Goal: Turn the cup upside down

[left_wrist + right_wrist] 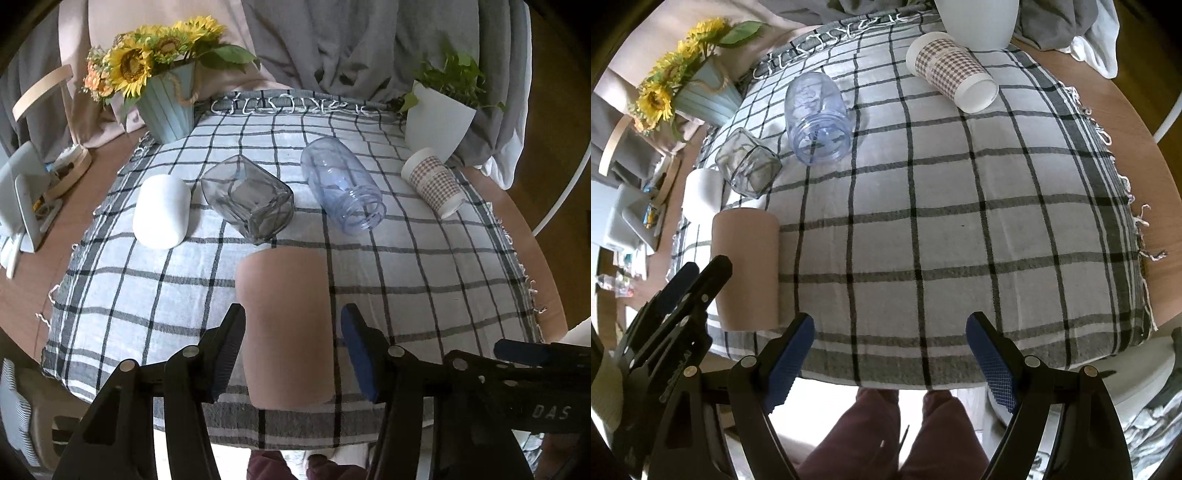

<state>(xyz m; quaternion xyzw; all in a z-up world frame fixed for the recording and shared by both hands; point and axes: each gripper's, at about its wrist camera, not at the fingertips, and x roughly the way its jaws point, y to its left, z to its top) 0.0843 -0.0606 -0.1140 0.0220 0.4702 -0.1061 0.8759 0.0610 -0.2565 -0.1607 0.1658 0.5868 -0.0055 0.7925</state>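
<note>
A tan cup [286,325] stands with its closed end up on the checked cloth near the front edge; it also shows in the right wrist view [746,269]. My left gripper [291,347] is open, its fingers on either side of the tan cup with gaps showing. My right gripper [890,354] is open and empty over the cloth's front edge, to the right of the tan cup. Lying on their sides farther back are a white cup [162,210], a grey square glass [251,201], a clear bluish jar [341,184] and a checked paper cup [434,181].
A sunflower pot [168,114] stands at the back left and a white plant pot [439,118] at the back right. The checked cloth [923,221] covers a round wooden table [1137,122]. Clutter sits off to the left. The person's legs [886,443] are below the front edge.
</note>
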